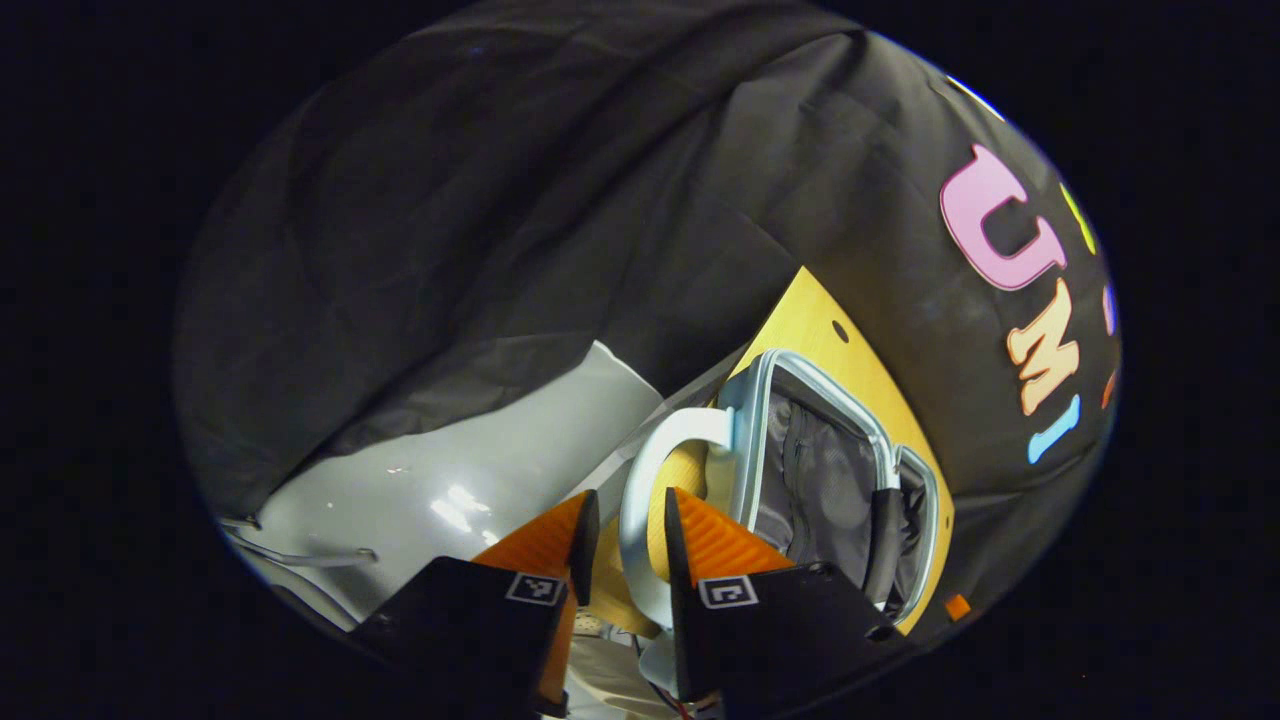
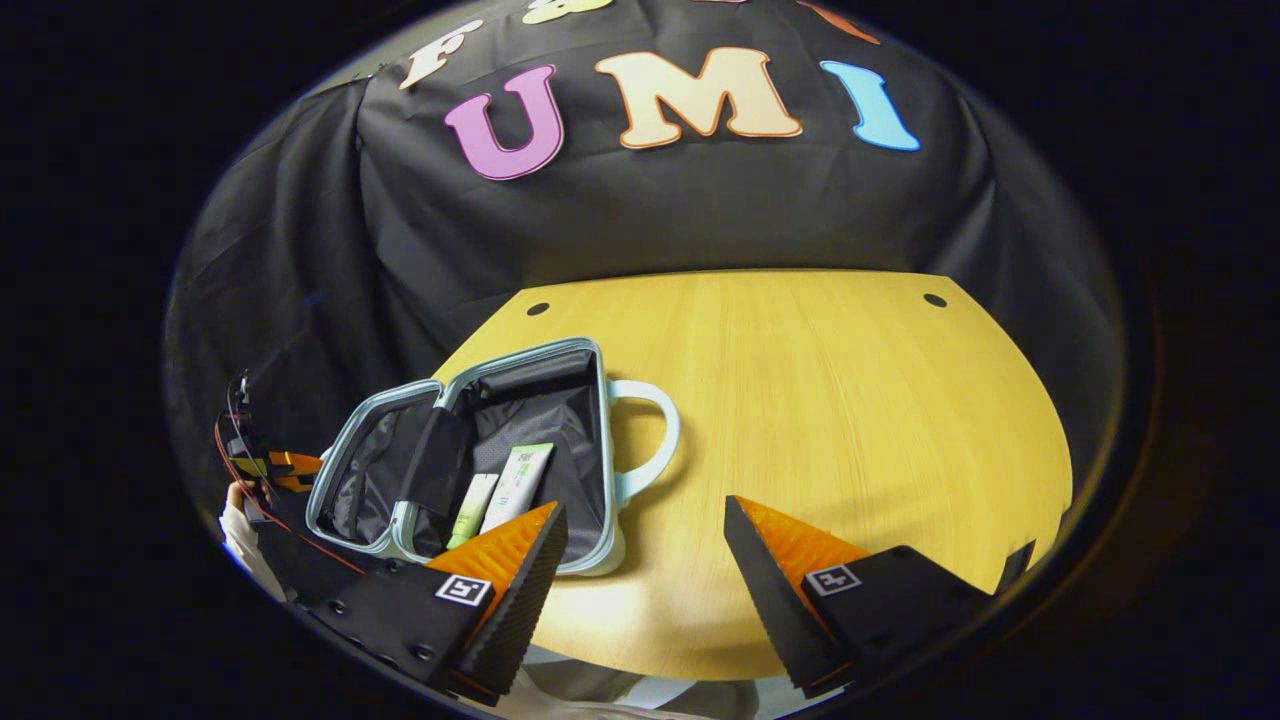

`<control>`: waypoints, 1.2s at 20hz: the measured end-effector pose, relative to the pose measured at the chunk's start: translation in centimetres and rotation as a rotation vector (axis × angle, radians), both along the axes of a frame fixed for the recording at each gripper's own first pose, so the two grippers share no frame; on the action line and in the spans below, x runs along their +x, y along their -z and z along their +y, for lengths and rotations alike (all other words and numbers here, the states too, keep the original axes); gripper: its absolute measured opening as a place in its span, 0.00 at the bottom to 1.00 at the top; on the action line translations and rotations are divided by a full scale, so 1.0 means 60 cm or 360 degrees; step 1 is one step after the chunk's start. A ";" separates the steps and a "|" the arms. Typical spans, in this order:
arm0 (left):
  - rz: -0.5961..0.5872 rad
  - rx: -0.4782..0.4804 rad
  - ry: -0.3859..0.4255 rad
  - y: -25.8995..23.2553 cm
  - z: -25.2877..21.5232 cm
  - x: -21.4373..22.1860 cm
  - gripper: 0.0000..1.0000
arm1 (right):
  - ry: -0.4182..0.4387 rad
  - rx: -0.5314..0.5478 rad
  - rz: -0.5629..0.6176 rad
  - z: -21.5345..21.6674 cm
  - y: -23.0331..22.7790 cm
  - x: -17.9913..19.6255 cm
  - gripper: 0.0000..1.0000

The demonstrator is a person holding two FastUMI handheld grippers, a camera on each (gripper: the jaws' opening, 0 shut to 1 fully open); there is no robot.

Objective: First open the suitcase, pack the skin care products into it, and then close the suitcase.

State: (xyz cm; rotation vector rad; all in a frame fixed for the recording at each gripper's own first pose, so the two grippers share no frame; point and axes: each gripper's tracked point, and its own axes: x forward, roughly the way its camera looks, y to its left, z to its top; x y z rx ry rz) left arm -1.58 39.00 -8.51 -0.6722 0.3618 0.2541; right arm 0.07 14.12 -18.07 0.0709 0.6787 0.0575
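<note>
In the right gripper view the suitcase [image 2: 470, 470] lies open at the lower left of the wooden table [image 2: 820, 400], its handle [image 2: 650, 430] pointing to the frame's right. Two skin care tubes [image 2: 500, 495] rest on the grey lining of its right half. The right claw [image 2: 645, 560] hangs wide open near the table's near edge, holding nothing. In the left gripper view the left claw [image 1: 625, 545], at lower centre, has its fingers closely flanking the pale handle [image 1: 640, 500]; whether they press on it I cannot tell.
</note>
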 end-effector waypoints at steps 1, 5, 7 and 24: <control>-0.0019 -0.0028 0.0013 0.001 -0.002 0.002 0.32 | 0.0005 -0.0002 -0.0007 -0.003 -0.006 -0.006 0.98; -0.0052 -0.0084 0.0016 0.010 0.002 0.005 0.10 | 0.0012 -0.0023 -0.0021 -0.010 -0.016 -0.016 0.98; -0.0089 -0.0071 0.0046 0.003 -0.003 0.006 0.08 | 0.0027 -0.0005 -0.0019 -0.012 -0.017 -0.019 0.98; -0.0317 0.0177 0.0217 -0.252 -0.162 -0.078 0.00 | 0.0051 0.0236 -0.0100 -0.024 -0.025 -0.009 0.97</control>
